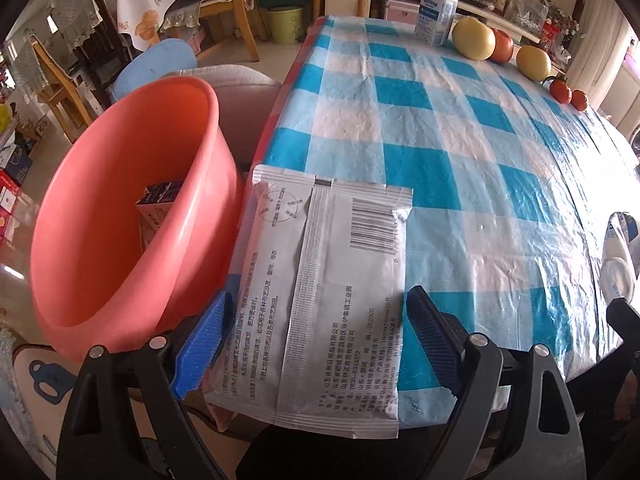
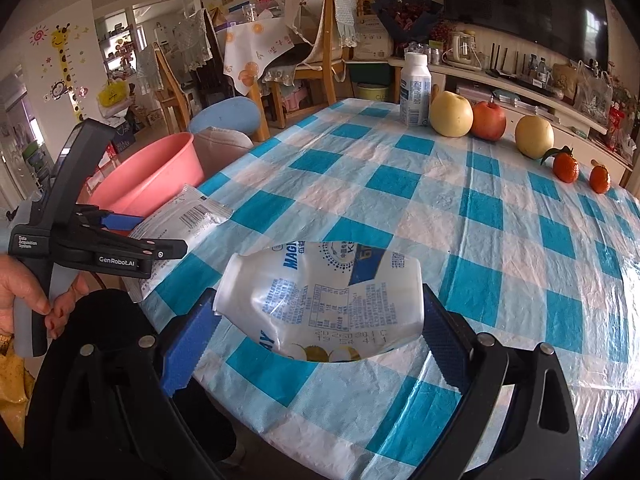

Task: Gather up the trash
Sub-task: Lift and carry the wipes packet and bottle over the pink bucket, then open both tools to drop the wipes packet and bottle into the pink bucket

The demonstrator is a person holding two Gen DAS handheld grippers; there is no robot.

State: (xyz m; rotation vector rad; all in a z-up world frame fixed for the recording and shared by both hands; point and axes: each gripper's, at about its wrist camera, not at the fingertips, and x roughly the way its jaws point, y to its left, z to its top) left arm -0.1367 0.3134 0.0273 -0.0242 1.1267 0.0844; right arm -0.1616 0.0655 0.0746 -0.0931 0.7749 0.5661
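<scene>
A silver-white printed wrapper (image 1: 332,288) lies flat at the table's near left corner, overhanging the edge. My left gripper (image 1: 316,320) is open with one finger on each side of it; it also shows in the right wrist view (image 2: 132,228). A crushed white plastic bottle (image 2: 324,300) lies on its side on the tablecloth. My right gripper (image 2: 320,320) straddles the bottle, pads close to both ends; whether they press it is unclear. A pink basin (image 1: 116,216) stands left of the table with a small carton (image 1: 158,208) inside.
The blue-checked tablecloth (image 2: 480,216) covers the table. At its far edge stand an upright white bottle (image 2: 415,90), two yellow pears (image 2: 451,114), a red apple (image 2: 488,120) and two tangerines (image 2: 566,166). Chairs and a blue stool (image 2: 228,114) stand beyond the basin.
</scene>
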